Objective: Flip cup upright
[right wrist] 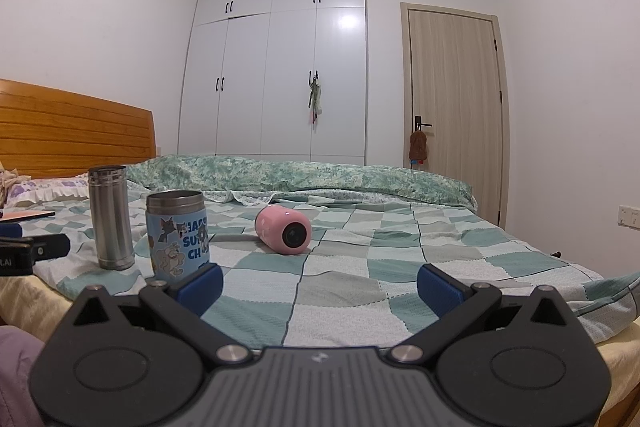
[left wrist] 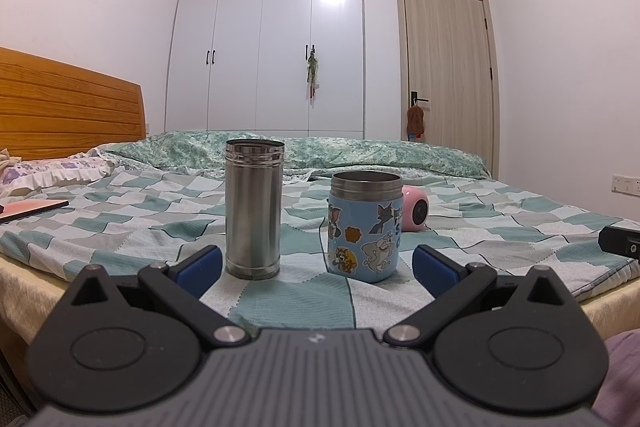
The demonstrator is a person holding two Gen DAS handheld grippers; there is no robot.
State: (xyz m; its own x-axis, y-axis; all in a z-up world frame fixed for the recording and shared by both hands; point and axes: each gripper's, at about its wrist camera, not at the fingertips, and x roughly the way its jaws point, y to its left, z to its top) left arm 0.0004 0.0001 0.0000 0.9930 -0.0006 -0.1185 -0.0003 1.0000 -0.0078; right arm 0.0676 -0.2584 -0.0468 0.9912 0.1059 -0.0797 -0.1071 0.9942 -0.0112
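A pink cup (right wrist: pixel 284 230) lies on its side on the checked bed cover, its open mouth turned toward me; in the left wrist view it (left wrist: pixel 415 209) peeks out behind the blue cup. A tall steel cup (left wrist: pixel 253 209) (right wrist: pixel 111 217) and a blue cartoon cup (left wrist: pixel 364 227) (right wrist: pixel 178 235) stand upright with mouths up. My left gripper (left wrist: pixel 318 265) is open and empty, just short of the two upright cups. My right gripper (right wrist: pixel 320 287) is open and empty, well short of the pink cup.
The bed cover (right wrist: pixel 360 267) ends at a near edge below both grippers. A wooden headboard (left wrist: pixel 68 107) and pillows are at the left, a folded quilt (right wrist: pixel 320 179) behind. A pink book (left wrist: pixel 32 209) lies far left. A wardrobe and door stand beyond.
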